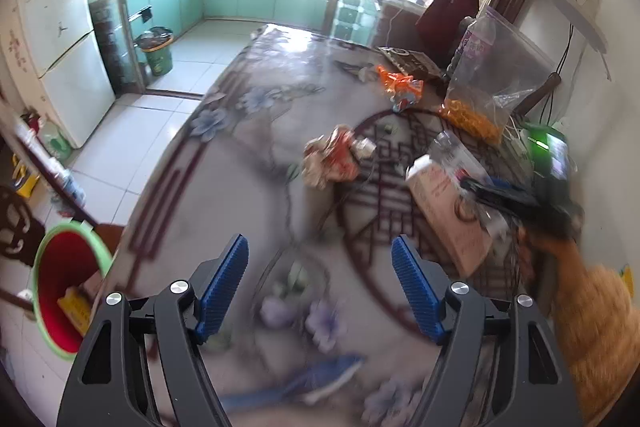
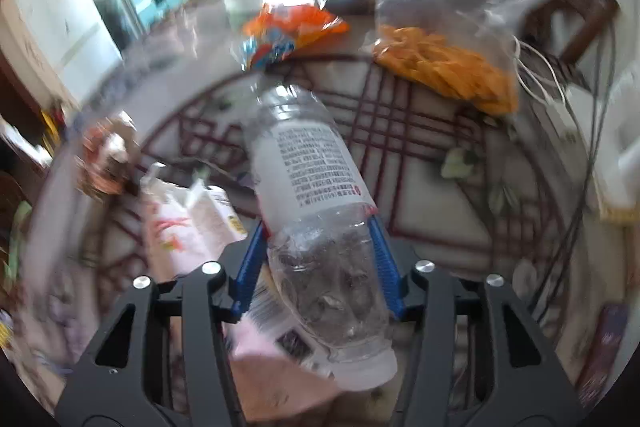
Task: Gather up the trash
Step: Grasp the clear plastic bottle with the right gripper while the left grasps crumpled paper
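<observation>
Right gripper (image 2: 318, 259) has a clear plastic bottle (image 2: 316, 203) lying lengthwise between its blue pads (image 2: 250, 267), both pads pressed against the crumpled lower body, the neck pointing away toward twelve o'clock. A pink-and-white carton (image 2: 192, 223) lies at the bottle's nine o'clock on the patterned table (image 2: 440, 187), an orange snack wrapper (image 2: 292, 27) just beyond the neck at twelve, a clear bag of orange snacks (image 2: 448, 71) at two.

Left gripper (image 1: 320, 287) hangs over the table with its fingers spread wide and nothing between them. A crumpled wrapper (image 1: 330, 159) sits at its twelve o'clock, and a red bin with a green rim (image 1: 68, 287) stands on the floor at nine.
</observation>
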A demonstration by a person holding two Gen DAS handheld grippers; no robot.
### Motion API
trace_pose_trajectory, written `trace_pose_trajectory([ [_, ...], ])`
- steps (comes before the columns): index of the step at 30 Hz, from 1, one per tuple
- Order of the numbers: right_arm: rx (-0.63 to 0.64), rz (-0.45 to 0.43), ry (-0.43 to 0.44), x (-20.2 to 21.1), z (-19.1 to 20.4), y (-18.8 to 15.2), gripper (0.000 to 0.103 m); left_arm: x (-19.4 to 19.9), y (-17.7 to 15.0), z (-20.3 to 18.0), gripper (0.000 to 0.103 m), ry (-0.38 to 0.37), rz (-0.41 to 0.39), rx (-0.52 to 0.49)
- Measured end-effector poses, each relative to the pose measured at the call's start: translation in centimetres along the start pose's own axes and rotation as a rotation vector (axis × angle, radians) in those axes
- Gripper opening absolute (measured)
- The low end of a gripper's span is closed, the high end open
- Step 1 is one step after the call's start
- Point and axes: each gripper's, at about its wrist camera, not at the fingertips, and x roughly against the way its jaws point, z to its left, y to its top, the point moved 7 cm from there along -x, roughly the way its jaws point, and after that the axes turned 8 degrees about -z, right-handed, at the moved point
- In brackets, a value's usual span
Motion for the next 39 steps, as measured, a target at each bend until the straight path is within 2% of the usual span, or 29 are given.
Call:
trace_pose_trajectory([
  [5, -0.125, -0.093, 0.032, 6.0, -1.8, -0.7, 0.044, -5.1, 3.2, -1.9, 0.071, -0.034, -0.002, 0.008],
  [9, -0.200, -0.135, 0.067, 10.2, -2.5, -1.7, 0.044, -10.5, 4.8, -3.0, 0.072, -0.019, -0.005, 0.007],
  [14, -0.224, -0.098, 0.176, 13.1, -0.8, -4.6, 0.044, -16.1, 4.3, -4.1, 0.075, 0.007, 0.051, -0.014],
  [18, -0.196, 0.019, 0.281, 13.0, 2.4, -8.3, 0.044, -18.7, 3.6, -4.2, 0.073, 0.043, 0.079, -0.049],
  [19, -0.195, 0.042, 0.289, 12.7, 2.8, -9.0, 0.044, -19.0, 3.5, -4.3, 0.072, 0.047, 0.081, -0.058],
  [21, -0.197, 0.106, 0.302, 11.7, 3.6, -10.9, 0.044, -19.3, 3.5, -4.4, 0.043, 0.077, 0.073, -0.105],
  [22, -0.199, 0.127, 0.307, 11.3, 3.9, -11.6, 0.044, -19.3, 3.5, -4.5, 0.042, 0.080, 0.074, -0.119],
  [26, -0.177, 0.183, 0.281, 10.0, 4.5, -13.2, 0.044, -18.0, 3.7, -4.7, 0.017, 0.036, 0.067, -0.127],
  [30, -0.152, 0.210, 0.254, 9.3, 4.9, -13.8, 0.046, -16.0, 3.4, -4.4, 0.016, 0.014, 0.058, -0.122],
  [32, -0.139, 0.215, 0.241, 9.0, 5.2, -13.8, 0.051, -14.8, 3.0, -4.3, 0.016, 0.006, 0.056, -0.122],
  [34, -0.117, 0.215, 0.218, 8.8, 5.6, -13.7, 0.065, -13.5, 2.3, -4.2, 0.016, -0.007, 0.057, -0.120],
  [39, -0.054, 0.213, 0.191, 8.2, 6.8, -13.3, 0.069, -11.1, -0.8, -3.0, 0.017, -0.023, 0.094, -0.090],
])
